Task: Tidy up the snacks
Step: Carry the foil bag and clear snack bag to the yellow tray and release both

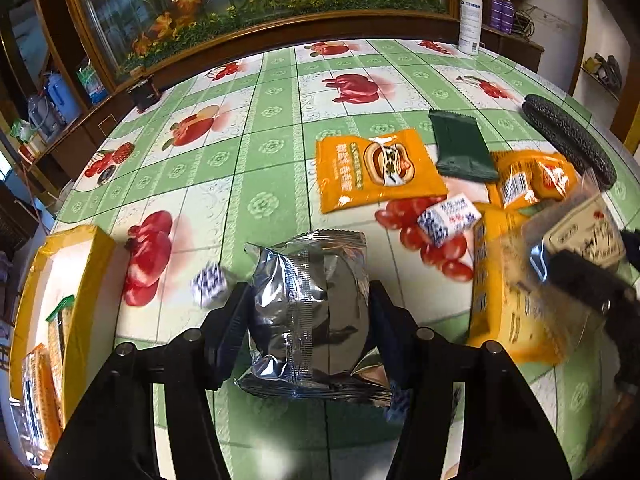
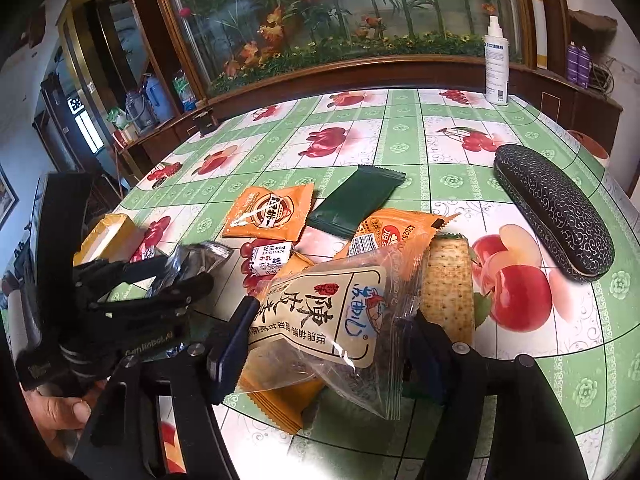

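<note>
My left gripper (image 1: 308,300) is shut on a silver foil snack pack (image 1: 312,312), held just above the table; it also shows in the right wrist view (image 2: 192,260). My right gripper (image 2: 328,328) is shut on a clear bag with a beige label (image 2: 332,312), lifted over an orange pack (image 2: 280,392). On the table lie an orange pack (image 1: 376,168), a dark green pack (image 1: 460,148), a white and blue candy (image 1: 448,218) and a cracker pack (image 2: 448,280). A yellow box (image 1: 52,280) at the left holds a few snacks.
A black patterned glasses case (image 2: 552,208) lies at the right of the table. A white spray bottle (image 2: 496,64) stands at the far edge. A small blue and white candy (image 1: 208,284) lies beside my left fingers. A wooden-framed picture runs along the back.
</note>
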### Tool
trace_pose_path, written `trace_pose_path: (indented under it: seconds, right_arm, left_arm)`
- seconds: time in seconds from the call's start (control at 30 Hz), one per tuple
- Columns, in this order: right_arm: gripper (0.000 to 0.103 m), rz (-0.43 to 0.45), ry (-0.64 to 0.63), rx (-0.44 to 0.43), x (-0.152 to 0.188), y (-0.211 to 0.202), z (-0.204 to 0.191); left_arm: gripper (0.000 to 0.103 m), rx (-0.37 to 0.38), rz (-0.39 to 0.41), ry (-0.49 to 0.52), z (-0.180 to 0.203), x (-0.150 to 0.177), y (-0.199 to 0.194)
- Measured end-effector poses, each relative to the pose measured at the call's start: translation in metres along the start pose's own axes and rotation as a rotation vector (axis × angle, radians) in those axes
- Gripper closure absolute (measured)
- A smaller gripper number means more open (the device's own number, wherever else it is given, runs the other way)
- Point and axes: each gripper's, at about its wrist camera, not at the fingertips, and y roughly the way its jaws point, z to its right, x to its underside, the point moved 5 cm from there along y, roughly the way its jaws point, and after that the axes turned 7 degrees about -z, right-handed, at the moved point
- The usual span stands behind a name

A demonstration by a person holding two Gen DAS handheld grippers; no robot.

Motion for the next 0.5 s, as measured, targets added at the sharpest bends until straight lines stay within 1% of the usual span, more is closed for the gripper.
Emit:
trace_pose_path:
  seconds: [0.17,0.27,0.5]
  right_arm:
    - [0.032,0.036,0.012,-0.017,0.002,-0.016,-0.001]
    - [0.032,0.061,0.02,-0.035,0.003,-0.03,-0.004]
    - [0.032,0.092,0.014,-0.084,0.008,-0.05,-0.021]
  left_arm:
    - [0.046,0.117,0.044,-0.079,-0.016,0.021,-0.023]
    - [0.046,0.153,0.068,-0.122,-0.03,0.031,-0.04]
    - [0.046,0.168,0.117,-0.183,-0.055,0.051,-0.076]
